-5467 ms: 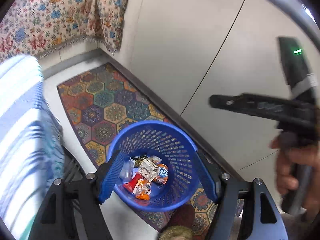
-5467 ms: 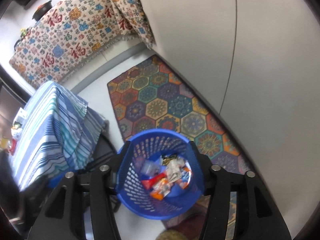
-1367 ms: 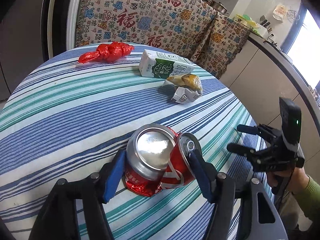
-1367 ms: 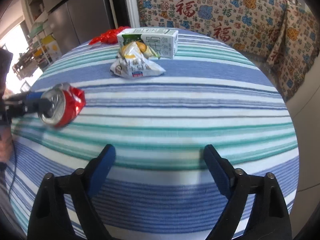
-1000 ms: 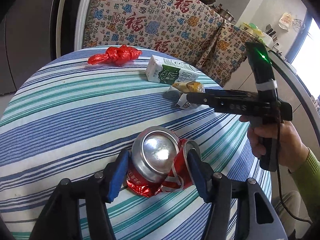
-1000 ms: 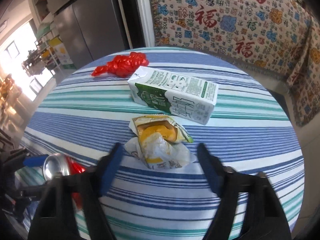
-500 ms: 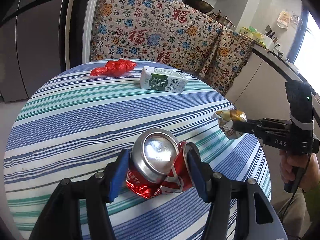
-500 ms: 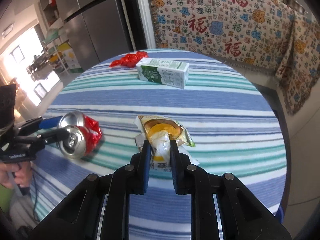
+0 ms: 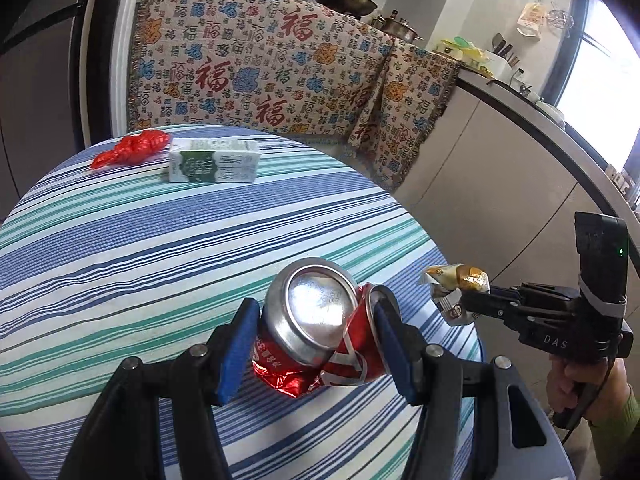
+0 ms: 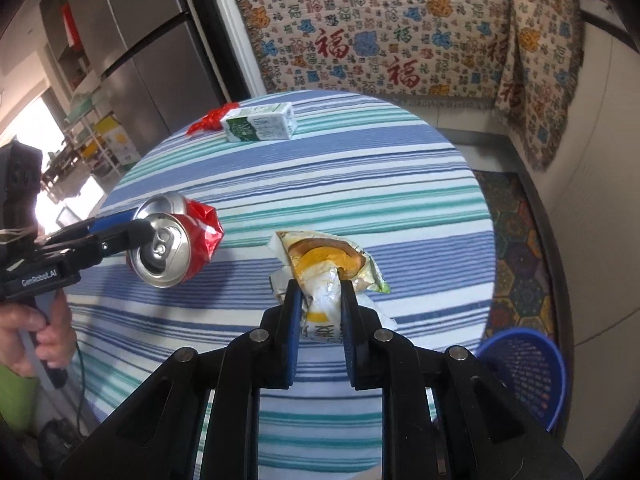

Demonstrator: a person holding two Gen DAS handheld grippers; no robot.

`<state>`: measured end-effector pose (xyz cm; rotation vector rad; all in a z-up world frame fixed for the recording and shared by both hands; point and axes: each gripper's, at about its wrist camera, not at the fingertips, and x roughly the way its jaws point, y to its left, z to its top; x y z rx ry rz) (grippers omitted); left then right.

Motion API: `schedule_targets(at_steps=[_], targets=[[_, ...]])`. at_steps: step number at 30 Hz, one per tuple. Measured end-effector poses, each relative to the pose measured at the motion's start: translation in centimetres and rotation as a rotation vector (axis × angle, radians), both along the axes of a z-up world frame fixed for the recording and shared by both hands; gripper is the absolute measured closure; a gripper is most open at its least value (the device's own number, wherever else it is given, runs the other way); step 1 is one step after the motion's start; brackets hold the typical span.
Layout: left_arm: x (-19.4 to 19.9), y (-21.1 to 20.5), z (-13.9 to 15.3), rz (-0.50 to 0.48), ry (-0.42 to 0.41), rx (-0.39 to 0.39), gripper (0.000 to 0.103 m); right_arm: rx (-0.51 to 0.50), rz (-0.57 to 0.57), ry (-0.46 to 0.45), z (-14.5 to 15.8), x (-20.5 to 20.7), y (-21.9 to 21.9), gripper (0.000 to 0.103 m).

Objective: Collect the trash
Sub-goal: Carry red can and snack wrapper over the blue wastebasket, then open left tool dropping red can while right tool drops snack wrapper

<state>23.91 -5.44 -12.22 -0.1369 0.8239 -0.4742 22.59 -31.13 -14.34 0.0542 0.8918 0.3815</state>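
Both claws loaded, lifted clear of the striped tabletop; carry-to-basket step.

Right wrist view, low centre: right claw, jaws nearly together, pinches a crumpled snack wrapper, yellow-orange print, white foil creased between the pads. Left wrist view, low centre: left claw, about half open, clamped on a crushed red can, silver base facing the camera, body folded. Lower right of the right view: blue mesh basket on the floor beside the tabletop. Next move, by my reading: swing both loads over the basket rim, then release. Far edge, upper left: green-and-white carton and red wrapper, still to collect.
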Motion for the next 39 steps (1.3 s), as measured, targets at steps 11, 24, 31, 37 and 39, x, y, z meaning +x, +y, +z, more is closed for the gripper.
schedule_targets(at_steps=[11,24,31,37,39], targets=[[-0.9,-13.2,0.8,-0.178,0.003,0.0,0.043,0.029,-0.233,-0.007,0.7,-3.3,-13.1,0.085],[-1.9,-29.8,-3.3,-0.332,0.047,0.062,0.043,0.052,-0.475,0.109,-4.5,-5.7,-26.6,0.085],[-1.5,-35.1,-7.7,-0.352,0.081,0.106,0.043,0.1,-0.531,0.156,-7.5,-6.0,-30.1,0.085],[-1.3,-37.3,-10.6,-0.362,0.105,0.138,0.043,0.102,-0.538,0.19,-8.7,-5.8,-31.8,0.085],[-1.2,-37.9,-11.3,-0.365,0.112,0.145,0.042,0.115,-0.545,0.195,-8.9,-5.9,-32.3,0.085]])
